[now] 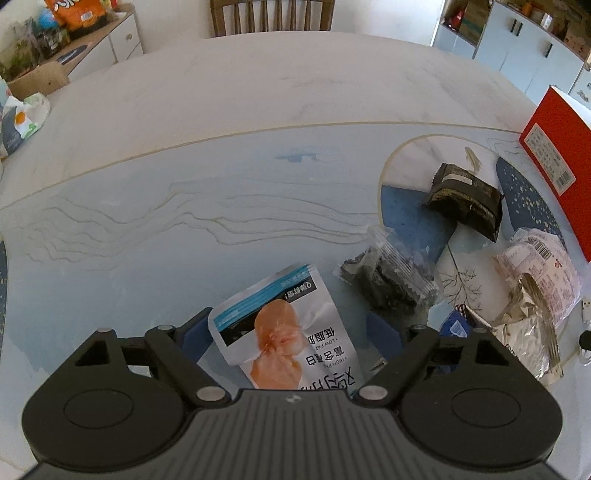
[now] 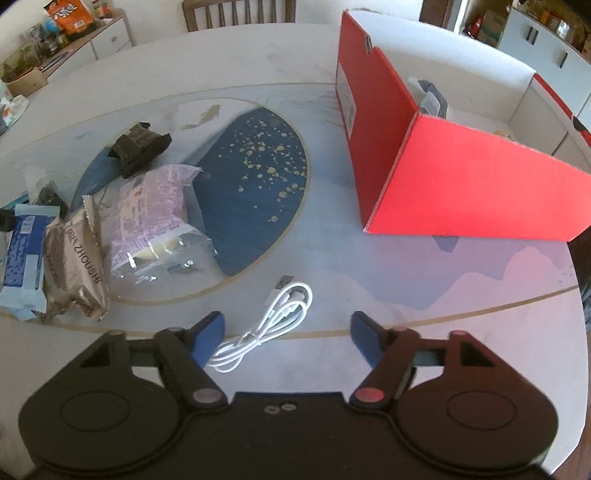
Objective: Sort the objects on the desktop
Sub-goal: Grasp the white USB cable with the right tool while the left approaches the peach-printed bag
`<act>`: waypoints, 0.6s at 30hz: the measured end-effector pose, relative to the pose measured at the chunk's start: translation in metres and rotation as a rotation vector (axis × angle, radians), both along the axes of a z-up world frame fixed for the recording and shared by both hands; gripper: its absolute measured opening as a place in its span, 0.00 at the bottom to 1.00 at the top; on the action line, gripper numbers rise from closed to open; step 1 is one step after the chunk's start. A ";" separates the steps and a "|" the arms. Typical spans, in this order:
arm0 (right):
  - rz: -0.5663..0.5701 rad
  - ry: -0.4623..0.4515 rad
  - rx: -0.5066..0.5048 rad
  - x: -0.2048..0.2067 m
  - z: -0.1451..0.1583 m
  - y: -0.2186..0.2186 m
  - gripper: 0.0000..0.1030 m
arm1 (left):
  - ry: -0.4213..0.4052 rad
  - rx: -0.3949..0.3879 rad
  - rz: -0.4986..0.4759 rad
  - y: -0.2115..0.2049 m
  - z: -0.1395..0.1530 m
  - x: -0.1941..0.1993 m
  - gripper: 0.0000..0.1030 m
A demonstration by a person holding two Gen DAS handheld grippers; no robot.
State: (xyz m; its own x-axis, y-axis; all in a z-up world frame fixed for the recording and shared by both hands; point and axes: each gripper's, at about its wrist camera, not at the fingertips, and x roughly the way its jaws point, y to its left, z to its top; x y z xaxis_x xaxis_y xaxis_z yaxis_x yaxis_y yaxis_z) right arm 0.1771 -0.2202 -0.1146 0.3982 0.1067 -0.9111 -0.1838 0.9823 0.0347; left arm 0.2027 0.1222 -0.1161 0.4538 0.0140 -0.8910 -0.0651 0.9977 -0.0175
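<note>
In the left wrist view my left gripper point(image 1: 291, 332) is open, with a white and blue chicken snack pouch point(image 1: 284, 332) lying between its blue fingers. A clear pack of dark snacks point(image 1: 388, 280), a black packet point(image 1: 465, 195), a pink bread pack point(image 1: 539, 273) and a silver packet point(image 1: 524, 332) lie to the right. In the right wrist view my right gripper point(image 2: 288, 332) is open and empty above a coiled white USB cable point(image 2: 273, 325). The open red box point(image 2: 443, 155) stands at the right and holds a few items.
The right wrist view shows the pink bread pack point(image 2: 151, 210), a silver packet point(image 2: 79, 266), a blue wrapper point(image 2: 22, 258) and the black packet point(image 2: 138, 147) on the left. A wooden chair point(image 1: 271, 16) stands beyond the table. Cabinets line the back walls.
</note>
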 end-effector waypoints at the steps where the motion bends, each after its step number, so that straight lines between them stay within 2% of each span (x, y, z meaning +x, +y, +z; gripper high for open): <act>1: -0.001 -0.002 -0.002 0.000 -0.001 0.000 0.63 | -0.001 0.003 -0.002 0.000 0.000 0.000 0.84; 8: 0.019 -0.014 -0.017 0.000 0.001 0.008 0.52 | -0.013 0.029 -0.015 -0.003 0.000 -0.002 0.78; 11: 0.015 -0.012 -0.012 0.001 0.002 0.010 0.48 | -0.018 0.029 -0.012 -0.003 0.000 -0.002 0.71; 16: 0.002 -0.021 -0.014 0.002 0.003 0.010 0.29 | -0.027 0.027 -0.017 -0.003 0.000 -0.002 0.67; 18: -0.002 -0.023 -0.018 0.002 0.004 0.009 0.25 | -0.027 0.028 -0.019 -0.004 0.001 -0.002 0.65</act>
State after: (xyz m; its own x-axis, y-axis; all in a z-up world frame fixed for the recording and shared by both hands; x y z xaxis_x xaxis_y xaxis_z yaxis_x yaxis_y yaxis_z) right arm 0.1786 -0.2108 -0.1107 0.4189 0.0894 -0.9036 -0.1822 0.9832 0.0128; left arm 0.2003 0.1182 -0.1150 0.4780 0.0300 -0.8778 -0.0464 0.9989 0.0088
